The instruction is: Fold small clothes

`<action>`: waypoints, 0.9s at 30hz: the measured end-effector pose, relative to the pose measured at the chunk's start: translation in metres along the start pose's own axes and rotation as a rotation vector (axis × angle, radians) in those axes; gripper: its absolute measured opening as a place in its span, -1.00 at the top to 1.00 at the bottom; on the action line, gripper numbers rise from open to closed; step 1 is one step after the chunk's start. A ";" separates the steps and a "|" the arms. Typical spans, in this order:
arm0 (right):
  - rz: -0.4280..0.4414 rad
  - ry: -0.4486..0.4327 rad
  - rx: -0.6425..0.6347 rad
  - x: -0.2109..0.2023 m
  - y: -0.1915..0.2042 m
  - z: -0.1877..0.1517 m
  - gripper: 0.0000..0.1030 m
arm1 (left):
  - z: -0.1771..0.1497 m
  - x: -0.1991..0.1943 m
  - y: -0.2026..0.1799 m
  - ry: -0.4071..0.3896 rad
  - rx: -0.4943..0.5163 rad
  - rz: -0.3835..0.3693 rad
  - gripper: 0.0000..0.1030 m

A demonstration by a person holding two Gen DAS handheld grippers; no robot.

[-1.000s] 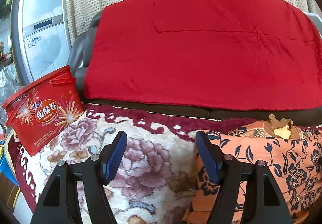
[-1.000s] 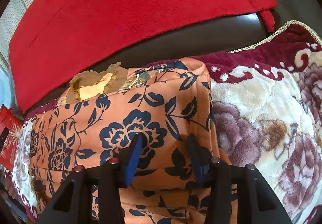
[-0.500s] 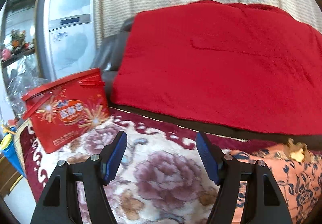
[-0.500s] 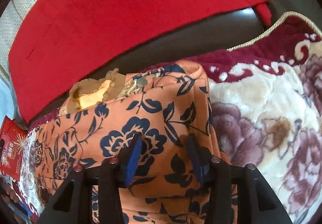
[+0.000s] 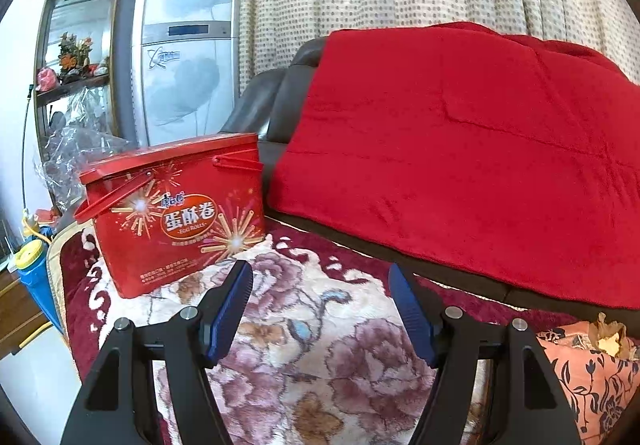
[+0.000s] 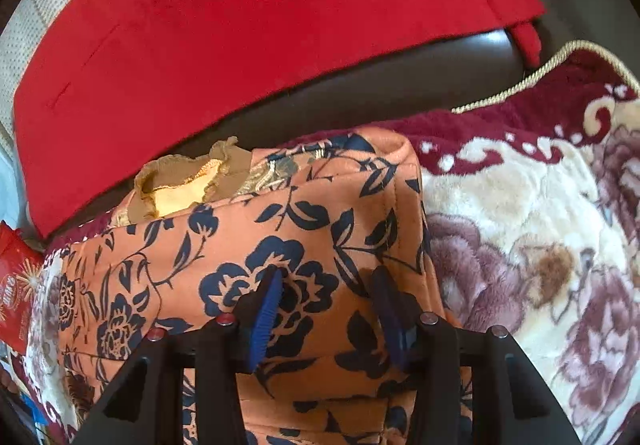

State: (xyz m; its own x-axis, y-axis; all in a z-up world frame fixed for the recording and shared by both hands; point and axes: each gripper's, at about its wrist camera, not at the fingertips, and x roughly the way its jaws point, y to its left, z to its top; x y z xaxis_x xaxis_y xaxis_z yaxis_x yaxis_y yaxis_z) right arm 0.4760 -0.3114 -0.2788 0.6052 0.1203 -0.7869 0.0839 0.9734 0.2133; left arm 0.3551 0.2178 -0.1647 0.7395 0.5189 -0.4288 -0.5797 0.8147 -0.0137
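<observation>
The left gripper [image 5: 320, 281] hangs wide and empty beside the red tin [image 5: 176, 213]. The right gripper [image 6: 326, 285] sits half-spread on the orange floral garment [image 6: 240, 245], perhaps just pressing, right of the tin.

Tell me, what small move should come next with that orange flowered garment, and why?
Probably bring the left gripper back toward the orange floral garment. Its jaws stand open over the bare floral blanket, pointing at the red egg-roll tin, with the garment only at that view's right edge. The right gripper sits over the folded garment, so a second grip seems needed.

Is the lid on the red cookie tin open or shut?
Shut. The red tin has its lid sitting flat on top, with no gap showing.
</observation>
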 end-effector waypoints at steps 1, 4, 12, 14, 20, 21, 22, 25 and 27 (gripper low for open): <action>0.013 -0.018 0.007 -0.004 0.000 0.000 0.02 | 0.000 0.000 0.001 -0.002 -0.002 0.002 -0.39; 0.023 -0.036 0.006 -0.009 0.001 0.000 0.02 | 0.001 0.000 0.004 -0.001 -0.005 0.004 -0.39; 0.012 -0.007 -0.009 -0.011 0.002 -0.003 0.02 | 0.002 -0.008 0.002 -0.003 -0.008 -0.016 -0.39; 0.028 -0.035 -0.019 -0.023 -0.003 -0.006 0.02 | 0.000 -0.010 -0.003 0.011 0.012 -0.037 -0.47; 0.112 -0.067 0.020 -0.067 -0.029 -0.035 -0.28 | -0.027 -0.026 -0.020 0.118 0.111 -0.164 -0.54; 0.122 -0.067 0.021 -0.075 -0.035 -0.044 -0.27 | -0.036 -0.031 -0.020 0.135 0.131 -0.184 -0.54; 0.121 -0.078 0.031 -0.086 -0.044 -0.058 -0.28 | -0.052 -0.040 -0.018 0.159 0.162 -0.205 -0.54; 0.116 -0.062 0.048 -0.109 -0.068 -0.095 -0.28 | -0.092 -0.060 -0.009 0.247 0.202 -0.243 -0.54; 0.092 -0.049 0.059 -0.127 -0.088 -0.119 -0.28 | -0.118 -0.076 0.004 0.318 0.205 -0.280 -0.54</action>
State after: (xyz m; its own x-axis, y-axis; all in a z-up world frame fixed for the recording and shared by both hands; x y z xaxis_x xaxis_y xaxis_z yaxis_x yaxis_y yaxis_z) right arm 0.2974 -0.3886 -0.2669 0.6500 0.1973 -0.7339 0.0717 0.9455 0.3177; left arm 0.2564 0.1514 -0.2389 0.6977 0.1928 -0.6900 -0.2697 0.9629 -0.0036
